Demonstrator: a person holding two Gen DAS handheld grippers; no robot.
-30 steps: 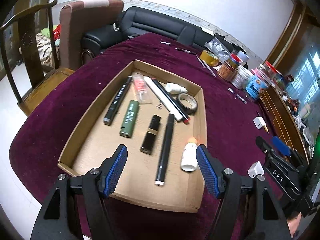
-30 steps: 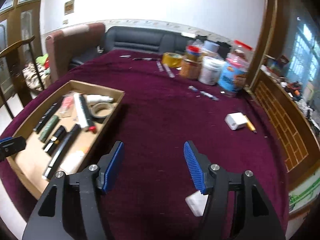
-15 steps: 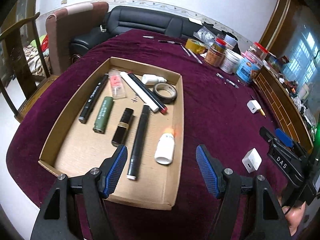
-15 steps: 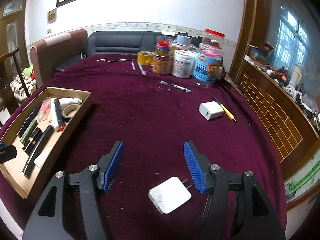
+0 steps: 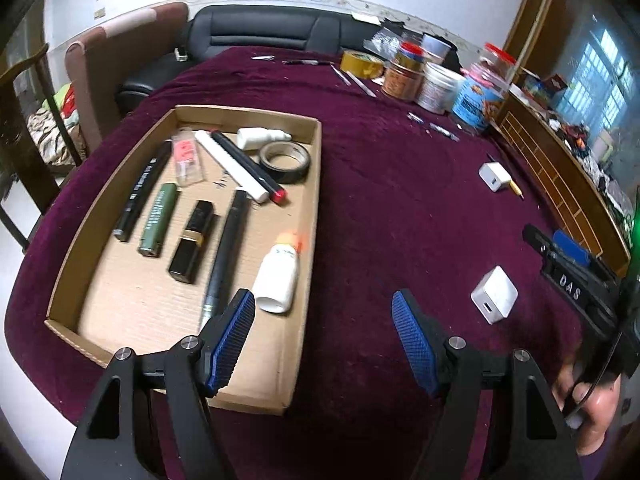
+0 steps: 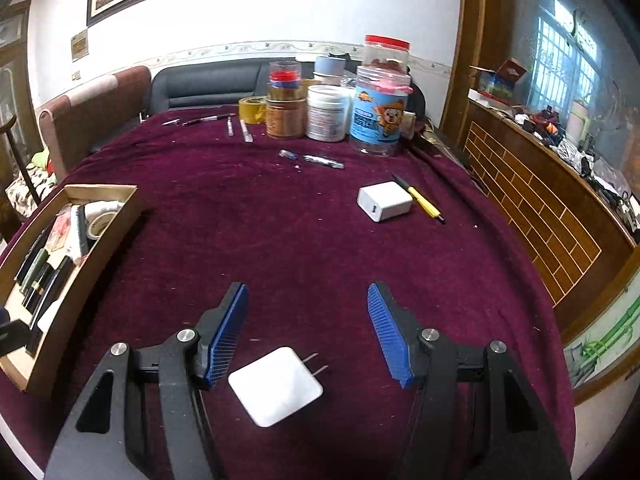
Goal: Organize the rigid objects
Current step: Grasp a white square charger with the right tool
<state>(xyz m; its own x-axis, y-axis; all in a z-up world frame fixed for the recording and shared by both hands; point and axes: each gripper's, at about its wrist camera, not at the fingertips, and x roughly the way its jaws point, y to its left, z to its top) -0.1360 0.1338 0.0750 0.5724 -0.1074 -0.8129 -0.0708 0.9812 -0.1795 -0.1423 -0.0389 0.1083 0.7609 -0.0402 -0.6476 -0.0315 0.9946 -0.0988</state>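
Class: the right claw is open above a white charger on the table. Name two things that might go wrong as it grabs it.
1. The charger lies flat under the right claw, nearer the left finger, so it may get pushed.
2. Its prongs stick out and might snag the cloth.
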